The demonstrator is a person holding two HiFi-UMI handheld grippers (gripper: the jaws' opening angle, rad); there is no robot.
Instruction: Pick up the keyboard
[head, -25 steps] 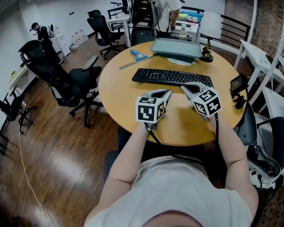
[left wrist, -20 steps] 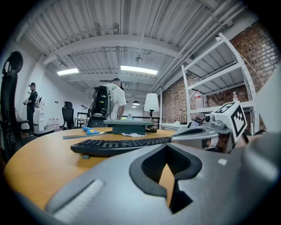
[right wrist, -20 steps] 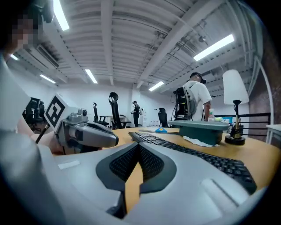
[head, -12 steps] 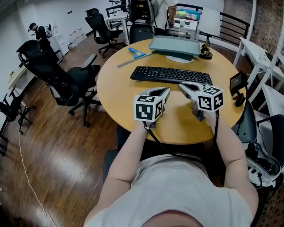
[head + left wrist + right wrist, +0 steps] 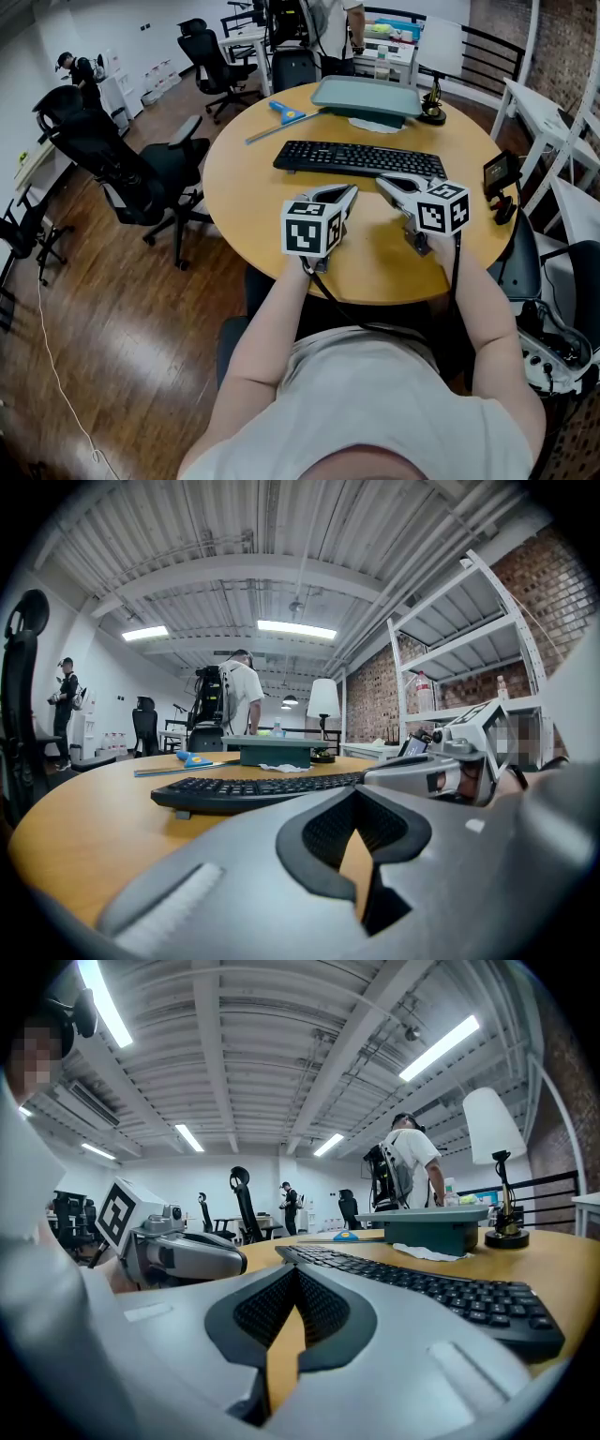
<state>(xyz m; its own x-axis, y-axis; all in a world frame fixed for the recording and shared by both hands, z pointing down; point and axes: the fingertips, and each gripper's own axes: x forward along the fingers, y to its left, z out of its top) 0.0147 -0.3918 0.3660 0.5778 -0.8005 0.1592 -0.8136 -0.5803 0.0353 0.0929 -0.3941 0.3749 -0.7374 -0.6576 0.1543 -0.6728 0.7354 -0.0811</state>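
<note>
While our left gripper [image 5: 349,194] kept its place, jaws clenched on nothing, we had rolled our right gripper [image 5: 382,182] since a second earlier, its jaws also clenched and empty. The keyboard [image 5: 360,158] lay untouched on the table [image 5: 244,187], just beyond both tips.

My grey left tongs [image 5: 352,192] and right tongs [image 5: 382,182] each bear a black-and-white marker cube [image 5: 310,228]. Black cables [image 5: 345,317] trail off them, and I wear a pale short-sleeved shirt [image 5: 375,412].

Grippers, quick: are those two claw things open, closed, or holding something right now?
Left gripper: closed, holding nothing.
Right gripper: closed, holding nothing.
</note>
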